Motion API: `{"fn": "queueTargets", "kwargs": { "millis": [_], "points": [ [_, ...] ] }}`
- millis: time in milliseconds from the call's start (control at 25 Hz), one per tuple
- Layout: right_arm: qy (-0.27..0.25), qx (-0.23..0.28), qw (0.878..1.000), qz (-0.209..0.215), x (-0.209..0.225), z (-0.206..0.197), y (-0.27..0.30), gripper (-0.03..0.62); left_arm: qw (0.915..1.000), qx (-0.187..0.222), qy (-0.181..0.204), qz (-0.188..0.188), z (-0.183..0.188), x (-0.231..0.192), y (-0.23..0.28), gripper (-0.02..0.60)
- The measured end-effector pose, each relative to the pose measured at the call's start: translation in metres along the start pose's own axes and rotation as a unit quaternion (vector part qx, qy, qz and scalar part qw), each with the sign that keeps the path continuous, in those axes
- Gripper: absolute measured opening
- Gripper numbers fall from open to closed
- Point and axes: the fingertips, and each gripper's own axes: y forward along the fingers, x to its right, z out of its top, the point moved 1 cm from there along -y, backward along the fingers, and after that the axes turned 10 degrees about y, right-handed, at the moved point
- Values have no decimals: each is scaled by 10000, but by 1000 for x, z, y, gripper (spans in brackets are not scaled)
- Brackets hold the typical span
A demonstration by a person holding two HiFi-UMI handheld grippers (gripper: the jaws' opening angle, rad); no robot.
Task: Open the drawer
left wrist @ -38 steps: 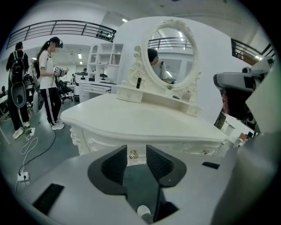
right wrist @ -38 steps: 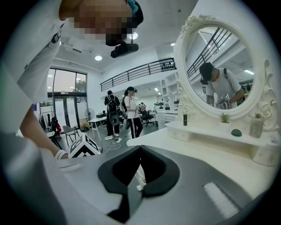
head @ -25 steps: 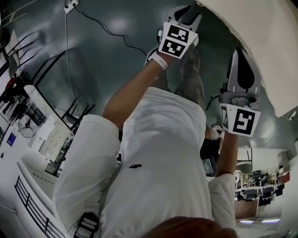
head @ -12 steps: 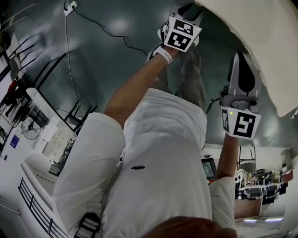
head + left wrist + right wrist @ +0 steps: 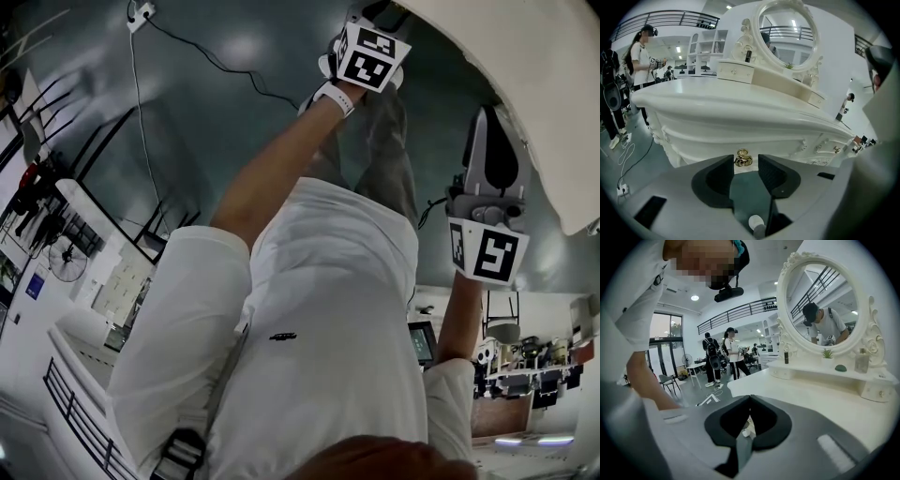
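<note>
White dressing table (image 5: pixel 740 117), big, curved top. The drawer (image 5: pixel 717 140) sits shut in the front panel under the overhang.

Left gripper (image 5: pixel 746 165): aimed downward at the drawer front, jaws partly spread and just been opening. Nothing is gripped.

Right gripper (image 5: pixel 750 399): jaws closed together, empty, idling above the tabletop.

Gold handle (image 5: pixel 743 159): small, rounded, framed at the jaw tips, with no pad pressing on it.

Risk: closing now would likely catch only the handle's front edge, and the pads could slip off on the pull. A sideways drift would bump a jaw against the drawer front.

Only the left gripper view shows the handle and drawer. The head view gives just the table's rim and both marker cubes.
</note>
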Motion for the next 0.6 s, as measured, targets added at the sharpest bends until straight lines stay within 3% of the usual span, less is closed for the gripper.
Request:
{"fn": "queueTargets", "kwargs": {
  "millis": [600],
  "points": [
    [66, -5, 9999, -77, 8, 0, -3, 11, 9996, -163, -35, 231, 1, -5, 15, 133]
  ]
}}
